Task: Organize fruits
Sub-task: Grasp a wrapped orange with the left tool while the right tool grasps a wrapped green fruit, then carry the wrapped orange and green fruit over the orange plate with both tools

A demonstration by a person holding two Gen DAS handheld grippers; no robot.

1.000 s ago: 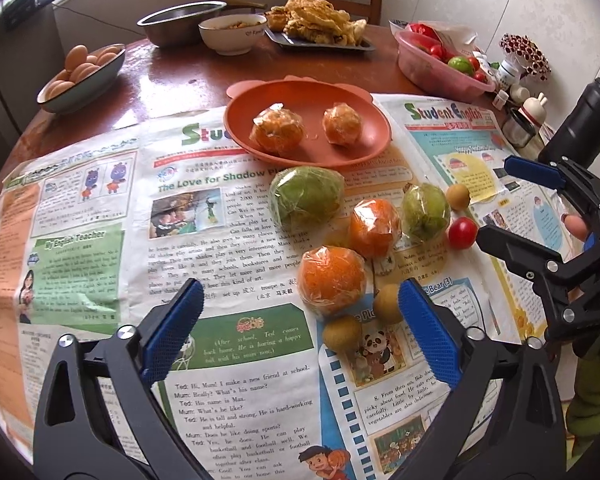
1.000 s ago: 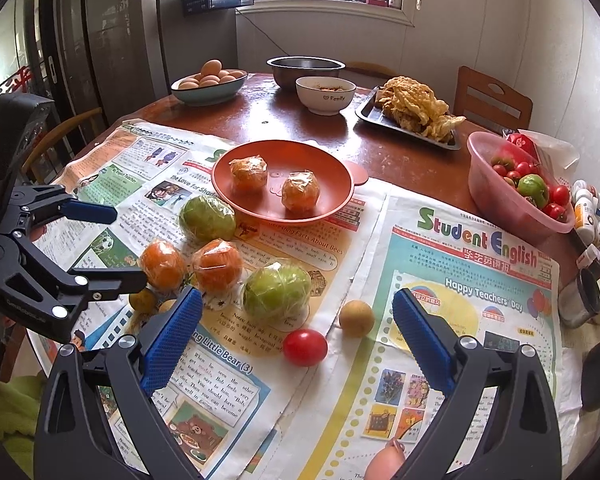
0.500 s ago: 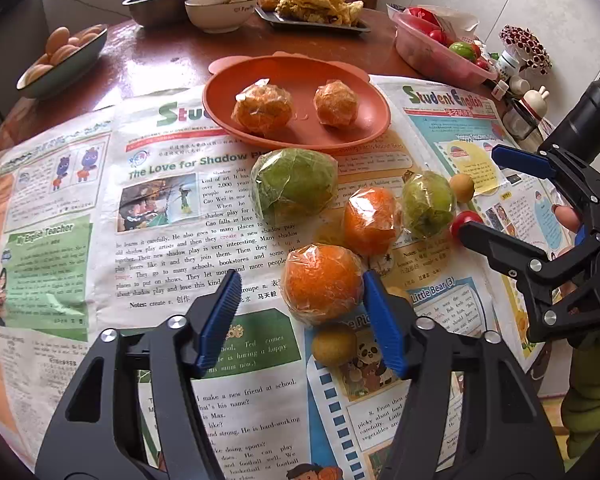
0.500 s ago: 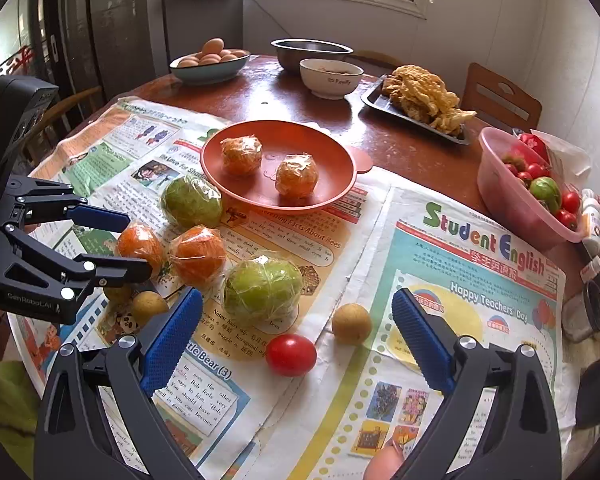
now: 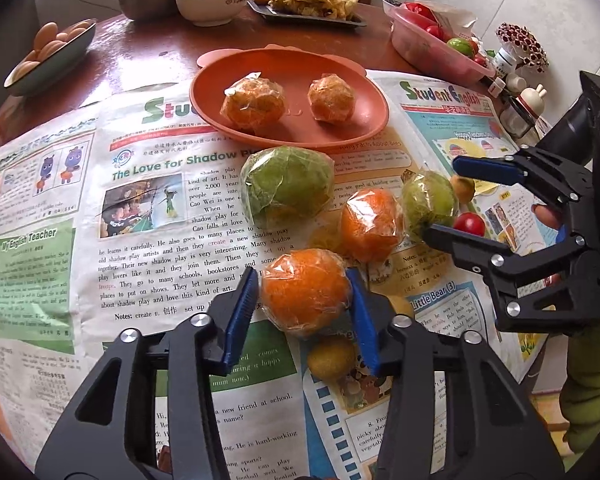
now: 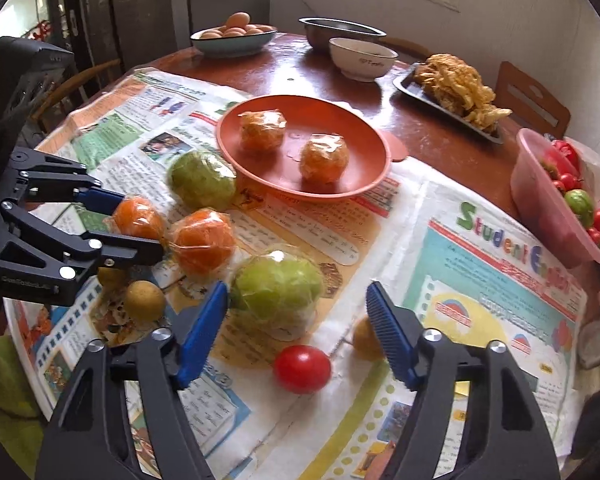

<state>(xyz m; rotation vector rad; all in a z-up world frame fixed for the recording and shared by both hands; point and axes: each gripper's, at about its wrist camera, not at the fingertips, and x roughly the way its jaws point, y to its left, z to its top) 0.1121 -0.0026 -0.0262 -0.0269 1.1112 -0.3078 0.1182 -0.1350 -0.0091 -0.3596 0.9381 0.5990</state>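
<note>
closing jaws, left: the left gripper [image 5: 304, 300] is drawing in on a wrapped orange [image 5: 305, 292] lying on the newspaper [image 5: 60, 208]; the blue pads stand at its two sides, the right one touching the wrap, the left at its edge.
closing jaws, right: the right gripper [image 6: 296, 320] has its jaws still apart and narrowing around a wrapped green fruit [image 6: 278, 286]; the left pad is just at its skin, the right pad well clear.
neighbours: a second wrapped orange [image 5: 372, 224] sits just behind the first, a small yellow-brown fruit [image 5: 332, 356] just below it under the right finger.
near the green fruit: a cherry tomato [image 6: 302, 368] and a small brown fruit [image 6: 364, 340] lie between the right jaws' tips, near the right pad.
plate: the orange plate [image 6: 260, 176] holds two wrapped oranges with bare floor around them; another wrapped green fruit [image 6: 202, 180] touches its near rim.
open room: bare newspaper lies to the left of the fruit cluster.
table edge: a bowl of eggs [image 5: 48, 60] and a pink bowl [image 6: 540, 200] sit toward the far edges of the table.
</note>
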